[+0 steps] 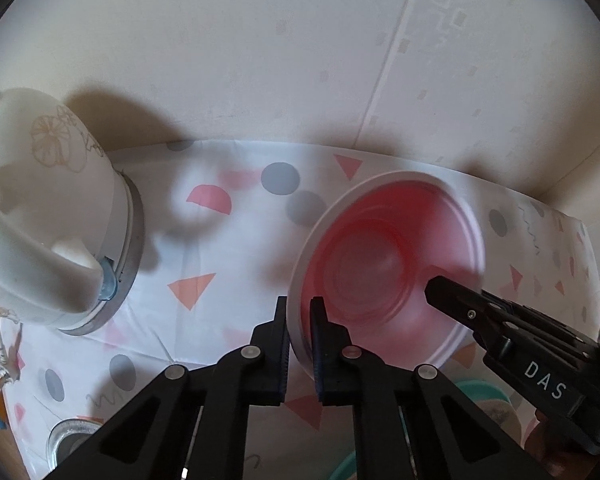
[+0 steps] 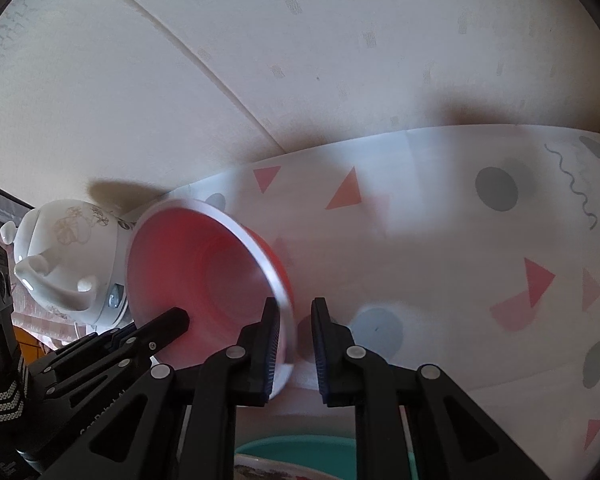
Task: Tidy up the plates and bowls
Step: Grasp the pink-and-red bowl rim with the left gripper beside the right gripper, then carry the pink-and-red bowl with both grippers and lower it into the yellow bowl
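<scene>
A red bowl (image 1: 380, 260) with a white rim hangs tilted above the patterned tablecloth (image 1: 204, 248), its opening turned toward the camera. My left gripper (image 1: 300, 308) is shut on the bowl's near left rim, with the wall between its pads. From the right, my right gripper (image 1: 440, 284) reaches in, one finger inside the bowl. In the right wrist view the red bowl (image 2: 204, 272) sits to the left. There my right gripper (image 2: 296, 308) is shut on its rim, and my left gripper (image 2: 172, 320) holds the opposite edge.
A white kettle (image 1: 60, 208) with a floral print stands at the left near the wall, and shows as the kettle (image 2: 68, 256) behind the bowl. A teal dish (image 2: 300, 446) lies below the grippers. A metal cup (image 1: 68, 436) sits at the lower left.
</scene>
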The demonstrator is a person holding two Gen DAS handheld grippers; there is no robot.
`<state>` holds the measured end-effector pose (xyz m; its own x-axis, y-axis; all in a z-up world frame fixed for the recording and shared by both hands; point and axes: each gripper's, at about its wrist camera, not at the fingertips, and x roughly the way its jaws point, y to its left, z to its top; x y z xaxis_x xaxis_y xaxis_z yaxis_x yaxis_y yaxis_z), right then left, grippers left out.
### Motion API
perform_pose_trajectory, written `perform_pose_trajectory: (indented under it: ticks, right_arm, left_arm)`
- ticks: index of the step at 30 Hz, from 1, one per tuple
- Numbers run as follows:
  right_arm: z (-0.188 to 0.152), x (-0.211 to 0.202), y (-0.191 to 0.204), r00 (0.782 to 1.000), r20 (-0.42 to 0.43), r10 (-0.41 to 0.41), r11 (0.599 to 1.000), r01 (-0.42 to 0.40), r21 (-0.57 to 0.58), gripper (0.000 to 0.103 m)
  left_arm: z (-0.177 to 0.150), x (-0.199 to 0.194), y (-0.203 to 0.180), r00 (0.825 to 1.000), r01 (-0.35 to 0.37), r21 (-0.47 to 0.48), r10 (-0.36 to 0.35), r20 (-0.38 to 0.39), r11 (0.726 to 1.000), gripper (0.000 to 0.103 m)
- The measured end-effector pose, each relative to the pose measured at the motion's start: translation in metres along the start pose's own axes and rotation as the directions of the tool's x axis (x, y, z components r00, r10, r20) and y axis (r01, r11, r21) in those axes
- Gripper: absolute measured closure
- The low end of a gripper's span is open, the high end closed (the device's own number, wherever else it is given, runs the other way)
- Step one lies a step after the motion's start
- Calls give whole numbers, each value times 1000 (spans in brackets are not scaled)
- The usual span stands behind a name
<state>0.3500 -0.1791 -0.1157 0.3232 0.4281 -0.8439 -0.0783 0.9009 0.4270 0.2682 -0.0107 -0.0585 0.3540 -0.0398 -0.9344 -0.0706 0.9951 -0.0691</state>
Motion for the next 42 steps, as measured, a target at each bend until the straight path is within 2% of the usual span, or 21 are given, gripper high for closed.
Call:
perform_pose_trajectory:
  ticks: [10,28,42]
  right_arm:
    - [-8,-12,5,1000,25,13,1000,-13,8,88]
    - [-27,-52,35,994,83,67,997,-65,-30,88]
    - [-58,-66,97,985,42,166,979,-159,-128,88]
  left_arm:
    - [-12,-18,4,1000,20,-8,-20,18,1000,94]
    - [-43,-71,13,994,48,-60,-42,101,997,94]
    - [-87,-122,66,986,43,-130,-21,166,991,94]
